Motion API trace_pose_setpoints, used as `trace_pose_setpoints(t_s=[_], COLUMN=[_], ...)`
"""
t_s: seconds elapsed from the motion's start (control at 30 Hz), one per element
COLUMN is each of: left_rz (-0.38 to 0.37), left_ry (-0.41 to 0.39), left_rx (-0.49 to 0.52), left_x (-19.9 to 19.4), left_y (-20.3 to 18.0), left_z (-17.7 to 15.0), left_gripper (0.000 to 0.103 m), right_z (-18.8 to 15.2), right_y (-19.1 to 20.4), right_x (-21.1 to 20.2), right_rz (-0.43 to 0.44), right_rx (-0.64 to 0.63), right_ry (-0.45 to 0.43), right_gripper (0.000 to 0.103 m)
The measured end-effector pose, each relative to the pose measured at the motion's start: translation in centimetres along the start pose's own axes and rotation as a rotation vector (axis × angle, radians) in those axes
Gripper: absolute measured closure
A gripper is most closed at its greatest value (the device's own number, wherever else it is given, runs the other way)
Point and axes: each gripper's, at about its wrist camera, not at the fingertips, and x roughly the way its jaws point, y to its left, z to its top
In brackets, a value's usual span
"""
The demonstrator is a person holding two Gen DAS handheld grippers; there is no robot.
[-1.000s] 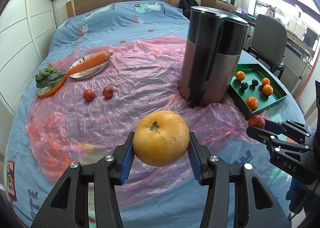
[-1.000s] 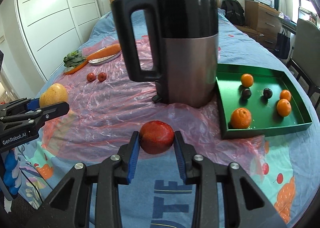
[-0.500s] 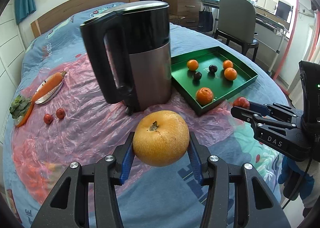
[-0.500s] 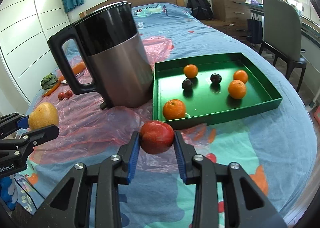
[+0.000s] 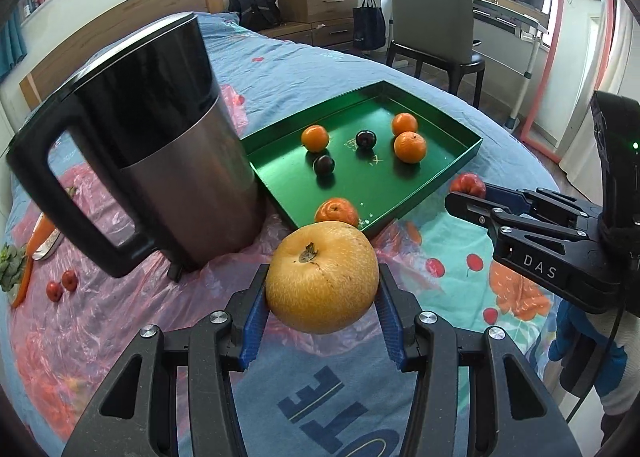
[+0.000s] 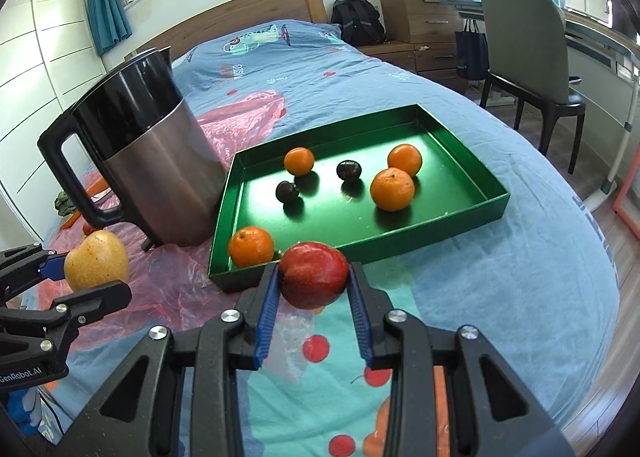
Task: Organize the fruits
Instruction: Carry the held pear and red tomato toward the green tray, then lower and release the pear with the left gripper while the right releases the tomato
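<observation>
My left gripper [image 5: 322, 289] is shut on a large yellow pear [image 5: 322, 277] and holds it above the bed, just short of the green tray's [image 5: 416, 199] near corner. My right gripper [image 6: 313, 277] is shut on a red apple [image 6: 313, 273], held in front of the tray's [image 6: 440, 227] near wall. The tray holds several oranges [image 6: 392, 189] and two dark plums [image 6: 349, 170]. The pear also shows at the left of the right wrist view [image 6: 96, 260], and the apple at the right of the left wrist view [image 5: 468, 185].
A tall black and steel kettle [image 5: 160, 145] stands left of the tray on a pink plastic sheet [image 5: 80, 321]. Two small red fruits [image 5: 62, 285], a carrot and greens lie at far left. A chair [image 6: 524, 57] and desk stand beyond the bed's right side.
Both grippers have moved right and closer to the green tray, each still holding its fruit. The kettle has shifted to the left of both views.
</observation>
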Motion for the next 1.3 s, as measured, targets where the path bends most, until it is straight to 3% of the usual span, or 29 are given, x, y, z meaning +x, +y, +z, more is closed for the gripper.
trace_pose_setpoints(t_s=[0.43, 0.73, 1.3], left_rz=[-0.044, -0.053, -0.081], left_ry=[0.016, 0.068, 0.156], left_rx=[0.015, 0.027, 0.001], left_x=[7.5, 12.2, 16.4], left_y=[-2.0, -3.3, -3.5], left_z=[6.5, 7.7, 7.3], left_gripper=[0.059, 0.059, 0.059], right_z=[5.1, 7.0, 6.5], right_y=[-4.6, -9.1, -10.1], right_x=[4.8, 8.0, 12.1], right_rz=[-0.065, -0.188, -0.228], right_rx=[0.009, 0.016, -0.02], right_ry=[-0.034, 0.001, 0.1], right_gripper=[0.072, 0.072, 0.071])
